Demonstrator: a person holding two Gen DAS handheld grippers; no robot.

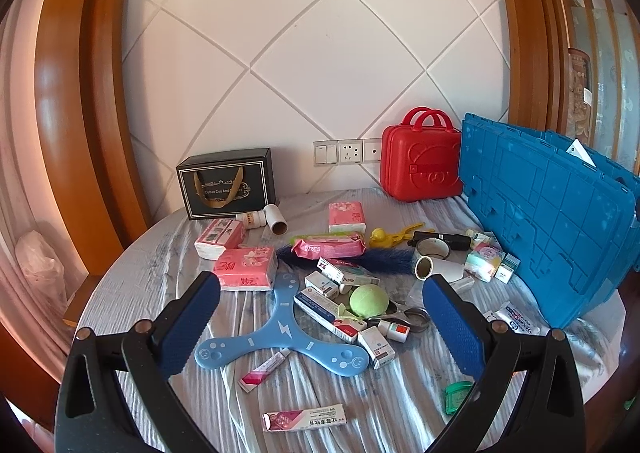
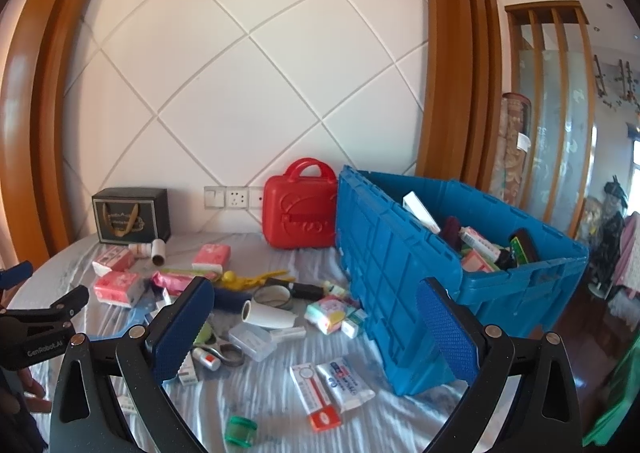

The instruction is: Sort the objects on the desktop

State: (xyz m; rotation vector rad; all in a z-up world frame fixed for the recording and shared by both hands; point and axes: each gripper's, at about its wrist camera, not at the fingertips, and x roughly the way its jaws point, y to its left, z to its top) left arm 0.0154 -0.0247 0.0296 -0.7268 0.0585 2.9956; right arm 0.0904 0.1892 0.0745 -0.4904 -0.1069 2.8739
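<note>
**Ana:** Left wrist view first: the left gripper [image 1: 320,317] hangs above the table [image 1: 132,281] with its fingers spread wide and nothing between them. Under it lie the blue three-armed boomerang [image 1: 280,329], a green ball [image 1: 369,302] and a heap of small medicine boxes [image 1: 326,315].

**Ben:** And the right gripper [image 2: 316,329]?

**Ana:** Released too, empty, hovering near the blue crate's [image 2: 384,265] near wall. The crate stands at the right of the table and already holds some boxes and packets. Loose things cover the cloth: pink tissue packs [image 1: 245,268], a white lint-roller refill [image 2: 269,313], a clear plastic case [image 2: 253,340], scissors [image 1: 404,315], a green jar [image 2: 240,431].

**Ben:** How would they handle, you reckon?

**Ana:** The boomerang looks flat and stiff but thin, lying flush on the cloth; I'd take one arm by its edges, near the tip, since the hub offers no purchase. The ball is likely light and springy and would roll, so close across its widest part. The cardboard boxes seem light and crushable; grip the long sides gently. Tissue packs are soft and will give, so squeeze across the narrow width.

**Ben:** Risks?

**Ana:** The wrinkled cloth could snag a fingertip, and the piled boxes may shift when one is pulled out.
</note>
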